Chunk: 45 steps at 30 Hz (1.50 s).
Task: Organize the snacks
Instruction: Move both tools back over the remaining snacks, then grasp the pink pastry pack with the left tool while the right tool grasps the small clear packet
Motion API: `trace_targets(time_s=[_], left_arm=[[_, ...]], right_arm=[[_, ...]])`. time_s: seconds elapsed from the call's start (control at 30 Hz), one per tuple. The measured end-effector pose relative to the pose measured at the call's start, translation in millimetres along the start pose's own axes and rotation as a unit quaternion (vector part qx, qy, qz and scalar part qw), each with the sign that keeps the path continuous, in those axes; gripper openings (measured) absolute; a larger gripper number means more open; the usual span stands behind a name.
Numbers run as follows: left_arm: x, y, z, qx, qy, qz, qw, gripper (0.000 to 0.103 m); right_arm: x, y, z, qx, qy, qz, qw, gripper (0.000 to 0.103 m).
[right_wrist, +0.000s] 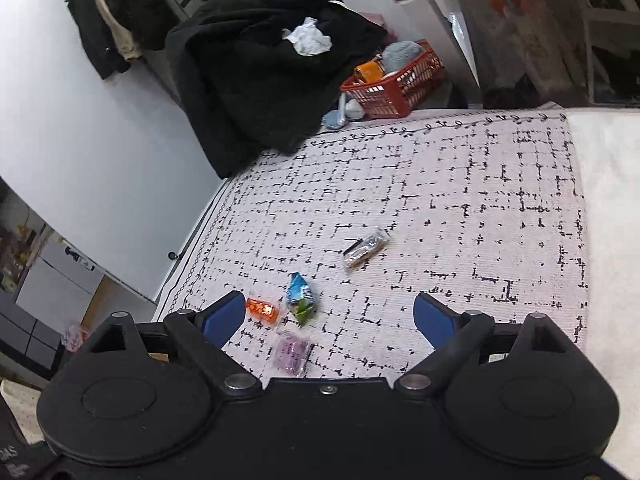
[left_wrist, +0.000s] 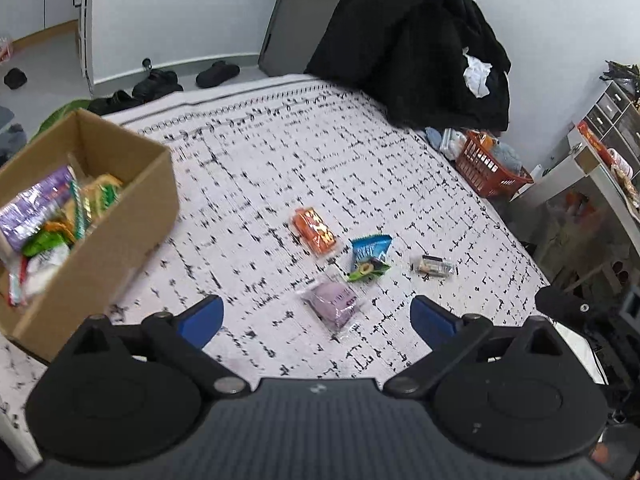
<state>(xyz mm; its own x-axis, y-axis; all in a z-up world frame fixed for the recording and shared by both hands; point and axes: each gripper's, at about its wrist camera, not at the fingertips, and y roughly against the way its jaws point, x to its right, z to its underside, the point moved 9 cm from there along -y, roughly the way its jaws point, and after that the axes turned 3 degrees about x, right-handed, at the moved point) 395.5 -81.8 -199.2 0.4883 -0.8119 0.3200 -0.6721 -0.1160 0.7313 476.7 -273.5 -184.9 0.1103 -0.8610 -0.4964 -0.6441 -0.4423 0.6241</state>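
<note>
I am holding left tool (left_wrist: 317, 318) with fingers spread apart, gripping nothing; right tool (right_wrist: 329, 316) likewise apart and empty. Both are hovering over patterned bed cover (left_wrist: 260, 184). Nearest: purple snack pack (left_wrist: 335, 307), then blue-green pack (left_wrist: 369, 258), orange pack (left_wrist: 315, 231), small dark bar (left_wrist: 433, 266) off to right, all lying loose, close together. Cardboard box (left_wrist: 104, 236) is sitting at left, holding several snacks. Farther back: red basket (left_wrist: 486, 168), black coat (left_wrist: 408, 48).
</note>
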Motion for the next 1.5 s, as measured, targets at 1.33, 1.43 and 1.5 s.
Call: trace_targets(time_s=[1.33,1.43,1.5], left_arm=[[-8.3,-123.8,4.7,-0.051,0.089,-0.051,0.9934,0.036],[-11.1,-126.3,-0.3,-0.053,0.082,-0.053,0.9938,0.036],[-12.7,-128.2,-3.5,-0.058,0.079,-0.051,0.9939,0.036]], right_arm=[[44.2,-150.3,-2.2,-0.028,-0.13,0.028,0.991,0.064],[42.1,-156.4,-4.0,-0.021,-0.126,0.034,0.991,0.063],[42.8,-159.7,-5.6,-0.015,-0.128,0.04,0.991,0.062]])
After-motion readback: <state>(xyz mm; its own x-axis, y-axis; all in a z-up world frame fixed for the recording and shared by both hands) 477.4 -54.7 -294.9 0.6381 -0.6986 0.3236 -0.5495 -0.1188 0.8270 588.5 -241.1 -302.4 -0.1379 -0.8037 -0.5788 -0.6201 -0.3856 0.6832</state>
